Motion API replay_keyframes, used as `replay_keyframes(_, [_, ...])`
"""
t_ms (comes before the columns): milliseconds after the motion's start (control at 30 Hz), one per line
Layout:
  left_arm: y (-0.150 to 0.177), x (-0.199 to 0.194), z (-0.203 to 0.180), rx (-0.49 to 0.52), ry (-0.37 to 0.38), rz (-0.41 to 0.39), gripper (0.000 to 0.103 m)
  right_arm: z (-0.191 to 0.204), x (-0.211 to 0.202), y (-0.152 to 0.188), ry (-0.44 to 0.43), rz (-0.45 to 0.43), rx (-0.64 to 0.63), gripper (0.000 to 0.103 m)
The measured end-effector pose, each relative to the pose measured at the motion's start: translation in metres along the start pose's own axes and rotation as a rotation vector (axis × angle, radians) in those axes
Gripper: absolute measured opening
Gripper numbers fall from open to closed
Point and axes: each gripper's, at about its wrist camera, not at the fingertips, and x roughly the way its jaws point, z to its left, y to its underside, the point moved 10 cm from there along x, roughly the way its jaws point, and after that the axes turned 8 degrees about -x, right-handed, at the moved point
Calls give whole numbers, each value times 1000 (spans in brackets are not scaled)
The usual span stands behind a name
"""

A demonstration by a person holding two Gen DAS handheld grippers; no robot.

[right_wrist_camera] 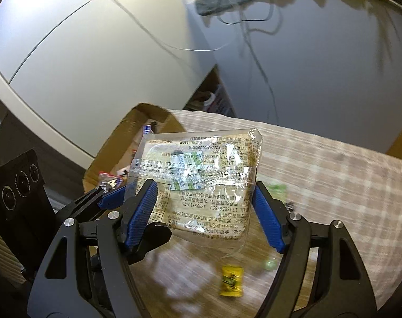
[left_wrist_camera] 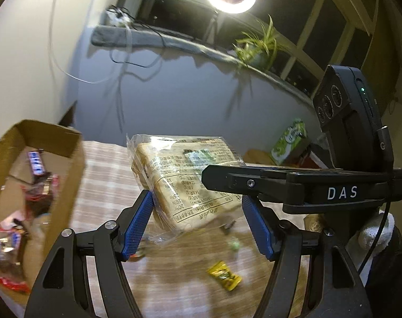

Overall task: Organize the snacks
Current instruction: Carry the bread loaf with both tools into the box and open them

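A table (right_wrist_camera: pixel 333 164) under a pale checked cloth fills the lower right of the right wrist view. A cardboard box (left_wrist_camera: pixel 68 143) holding wrapped snacks sits at the left of the left wrist view. At centre, lifted clear of the cloth, a clear-wrapped bread packet (right_wrist_camera: pixel 201 185) is clamped by both tools: the right gripper (right_wrist_camera: pixel 205 218) has its blue pads on the packet's two sides, and the left gripper (left_wrist_camera: pixel 198 225) pinches the same packet from the other end. A yellow candy (right_wrist_camera: pixel 231 281) lies on the table below it.
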Motion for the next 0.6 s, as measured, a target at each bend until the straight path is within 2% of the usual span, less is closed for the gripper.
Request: replay_keyframes(600, [-14, -69, 108, -139, -120, -118, 69, 119, 79, -35, -98, 58, -173, 76])
